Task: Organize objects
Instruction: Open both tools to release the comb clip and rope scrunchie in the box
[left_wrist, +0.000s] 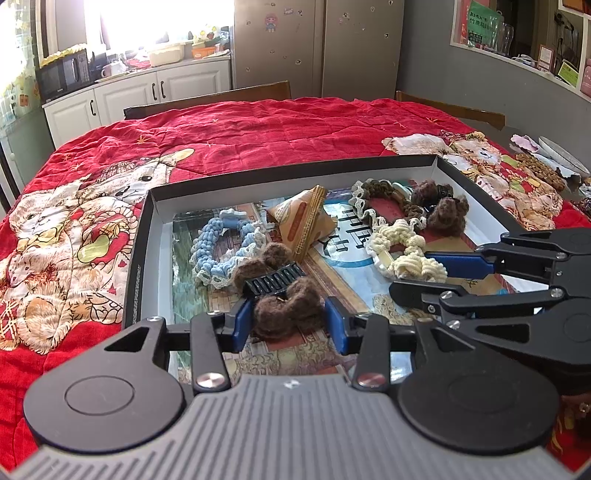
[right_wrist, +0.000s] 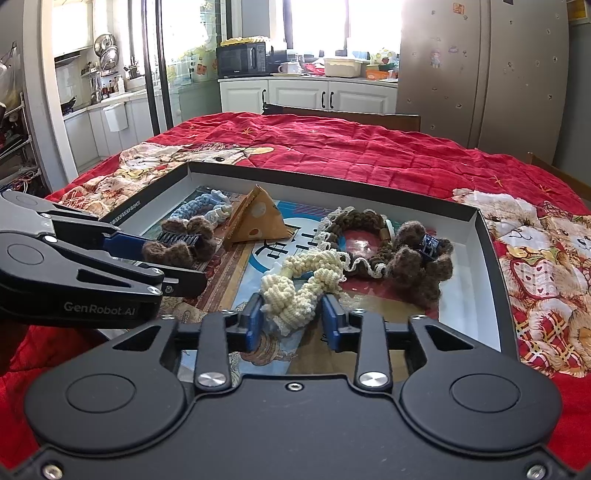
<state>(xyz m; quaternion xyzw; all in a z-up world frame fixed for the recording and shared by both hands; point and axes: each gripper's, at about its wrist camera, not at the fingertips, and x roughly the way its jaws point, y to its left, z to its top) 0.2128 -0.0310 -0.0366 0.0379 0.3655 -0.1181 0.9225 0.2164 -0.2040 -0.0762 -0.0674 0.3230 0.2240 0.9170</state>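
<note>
A shallow black box (left_wrist: 142, 229) (right_wrist: 491, 236) on the red quilt holds hair accessories. My left gripper (left_wrist: 290, 321) has its blue pads on either side of a brown fuzzy hair claw (left_wrist: 284, 306) (right_wrist: 177, 242) at the box's near edge. My right gripper (right_wrist: 291, 317) (left_wrist: 417, 273) has its pads around a cream knitted scrunchie (right_wrist: 306, 280) (left_wrist: 402, 247). Whether either pair of pads presses its item is unclear. The box also holds a blue scrunchie (left_wrist: 218, 251) (right_wrist: 201, 208), a tan triangular pouch (left_wrist: 304, 221) (right_wrist: 258, 218), a brown scrunchie (right_wrist: 364, 236) and a second brown claw (right_wrist: 424, 258) (left_wrist: 443, 214).
The red bear-print quilt (left_wrist: 240, 133) covers the table. Wooden chair backs (left_wrist: 207, 99) stand at the far edge. Small items and a plate (left_wrist: 557, 155) lie at the far right of the table. Kitchen cabinets and a fridge stand behind.
</note>
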